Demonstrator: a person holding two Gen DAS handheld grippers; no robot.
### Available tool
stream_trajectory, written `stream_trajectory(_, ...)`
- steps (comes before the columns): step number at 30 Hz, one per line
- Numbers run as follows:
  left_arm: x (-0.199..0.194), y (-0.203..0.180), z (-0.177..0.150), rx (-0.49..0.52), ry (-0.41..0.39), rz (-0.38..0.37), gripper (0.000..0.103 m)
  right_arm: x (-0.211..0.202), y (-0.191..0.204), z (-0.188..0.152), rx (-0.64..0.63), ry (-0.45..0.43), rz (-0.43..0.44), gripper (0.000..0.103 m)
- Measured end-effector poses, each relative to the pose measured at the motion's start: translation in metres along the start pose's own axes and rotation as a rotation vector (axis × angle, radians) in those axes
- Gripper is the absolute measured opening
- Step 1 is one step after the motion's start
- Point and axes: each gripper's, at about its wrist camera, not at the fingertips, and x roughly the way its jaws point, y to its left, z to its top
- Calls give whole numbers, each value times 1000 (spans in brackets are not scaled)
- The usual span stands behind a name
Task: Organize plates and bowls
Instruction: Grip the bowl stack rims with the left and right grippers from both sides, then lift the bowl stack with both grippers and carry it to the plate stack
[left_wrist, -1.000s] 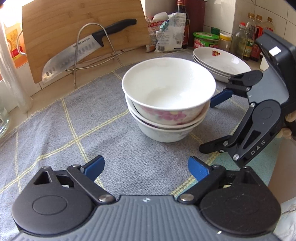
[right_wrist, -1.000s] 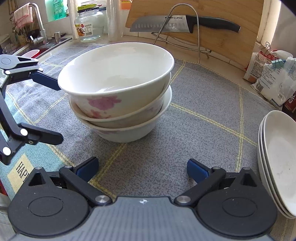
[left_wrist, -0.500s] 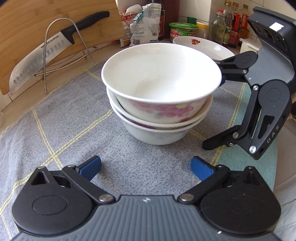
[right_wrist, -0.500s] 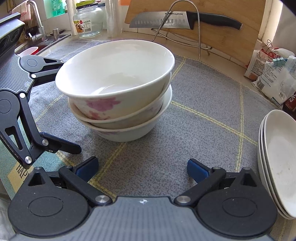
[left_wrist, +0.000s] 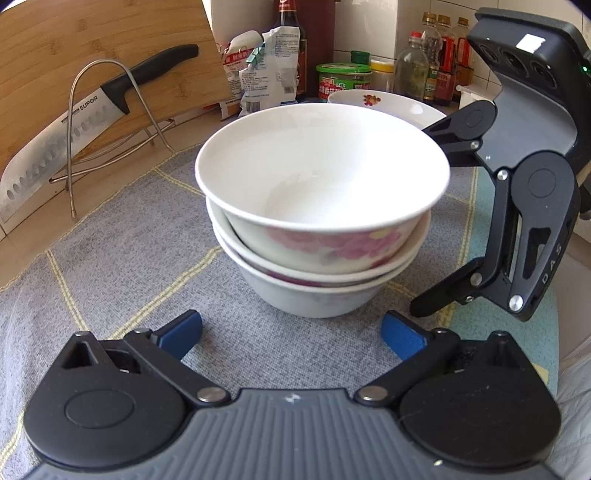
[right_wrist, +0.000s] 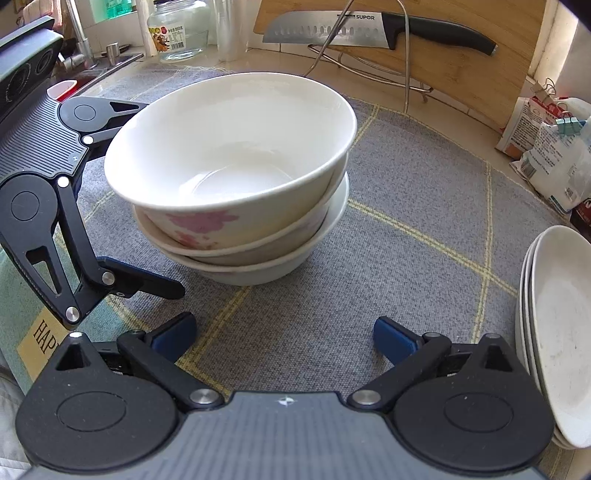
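Bowls (left_wrist: 321, 206) nested x3, empty, left hand-held gripper (left_wrist: 291, 334) & right (right_wrist: 284, 334) spread apart

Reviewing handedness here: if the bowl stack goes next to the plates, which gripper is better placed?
Right, probably: the plate stack lies beside the right gripper; the left gripper sees it behind the bowl stack. Both are open.

Your left gripper (left_wrist: 291, 334) has a grey ribbed body, black linkage arms with silver screws, and blue pads (left_wrist: 181, 328) at the tips. Your right gripper (right_wrist: 284, 332) looks the same; at 3 o'clock in the left view, its arm carries the letters "DAS".
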Motion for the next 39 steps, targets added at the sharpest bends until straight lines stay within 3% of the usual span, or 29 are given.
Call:
stream_trajectory(11, -6, 7, 10, 12, 7, -3, 100, -2, -17, 15, -219, -37, 114, 103)
stream_trajectory(21, 1, 3, 22, 101, 29, -73, 92, -2, -25, 35, -369, -88, 193, 99)
stream_trajectory(29, 3, 9, 23, 138, 26, -137, 84, -5, -18, 36, -429, -85, 228, 86)
stream_trajectory(31, 2, 10, 25, 160, 28, -163, 80, -7, -18, 36, -439, -82, 234, 85)
stream_trajectory(39, 6, 23, 29, 176, 49, -253, 81, -1, -19, 42, -442, -61, 286, 85)
